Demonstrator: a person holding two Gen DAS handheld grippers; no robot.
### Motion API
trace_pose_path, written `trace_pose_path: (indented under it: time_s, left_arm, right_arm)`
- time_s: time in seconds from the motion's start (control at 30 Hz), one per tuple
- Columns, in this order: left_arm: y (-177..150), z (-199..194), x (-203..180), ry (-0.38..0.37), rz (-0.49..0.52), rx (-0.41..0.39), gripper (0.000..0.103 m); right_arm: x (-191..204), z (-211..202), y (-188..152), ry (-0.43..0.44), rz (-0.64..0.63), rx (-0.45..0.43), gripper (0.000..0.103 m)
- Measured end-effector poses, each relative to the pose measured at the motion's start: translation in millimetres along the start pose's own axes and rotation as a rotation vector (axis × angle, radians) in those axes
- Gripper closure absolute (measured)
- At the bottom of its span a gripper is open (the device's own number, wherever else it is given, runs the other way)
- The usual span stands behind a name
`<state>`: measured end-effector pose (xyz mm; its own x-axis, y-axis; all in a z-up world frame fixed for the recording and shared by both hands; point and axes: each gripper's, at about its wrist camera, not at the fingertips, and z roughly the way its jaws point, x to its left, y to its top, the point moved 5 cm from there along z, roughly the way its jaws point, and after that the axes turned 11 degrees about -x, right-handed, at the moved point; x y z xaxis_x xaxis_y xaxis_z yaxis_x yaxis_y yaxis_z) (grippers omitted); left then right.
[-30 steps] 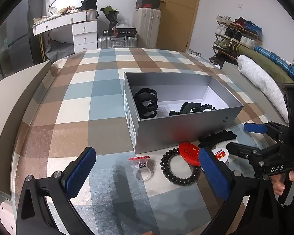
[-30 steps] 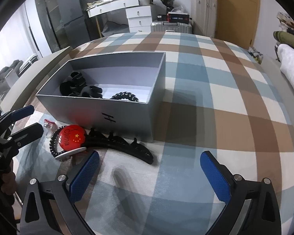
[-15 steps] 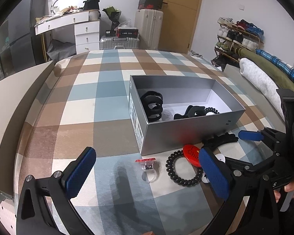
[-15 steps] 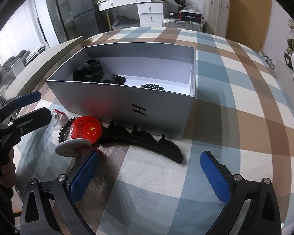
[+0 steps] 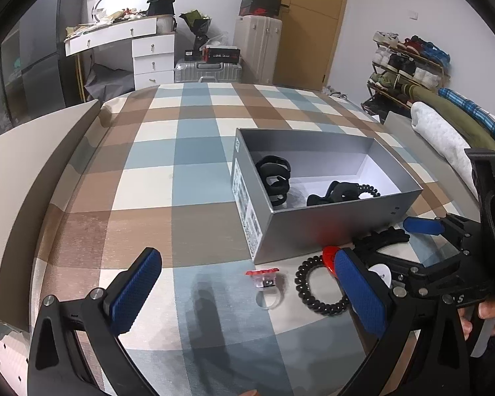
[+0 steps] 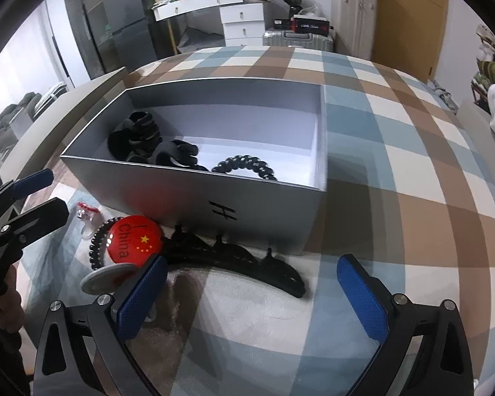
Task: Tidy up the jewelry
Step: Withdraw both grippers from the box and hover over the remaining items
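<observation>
Blue-padded fingers of the left gripper stood wide apart and held nothing, poised above the plaid blue, brown and cream bedcover; those of the right gripper were likewise spread wide and empty. An open grey cardboard box rested on the cover and contained a black hair claw clip, a second black claw clip and a black coiled hair tie. In front of the box's near wall, outside it, lay a long black toothed hair clip, a round red badge lettered "China" with yellow stars, a round white disc just under the badge's edge, a black spiral hair tie, and a small clear plastic ring with a red top. In the right wrist view the long clip lay between the right gripper's pads and the box, touching the badge at its left end.
</observation>
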<state>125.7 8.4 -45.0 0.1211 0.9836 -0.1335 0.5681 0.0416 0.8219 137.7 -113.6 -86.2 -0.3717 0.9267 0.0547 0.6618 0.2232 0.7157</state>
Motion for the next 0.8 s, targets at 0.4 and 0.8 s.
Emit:
trace_pose_path:
  time_s: [0.4, 0.8]
  left_arm:
    - [-1, 0, 0, 0.001, 0.007, 0.005, 0.001]
    - [-2, 0, -2, 0.002, 0.012, 0.01, 0.001]
  right_arm:
    - [10, 5, 0, -0.039, -0.028, 0.008, 0.0]
    - [-15, 1, -4, -0.085, -0.03, 0.043, 0.0]
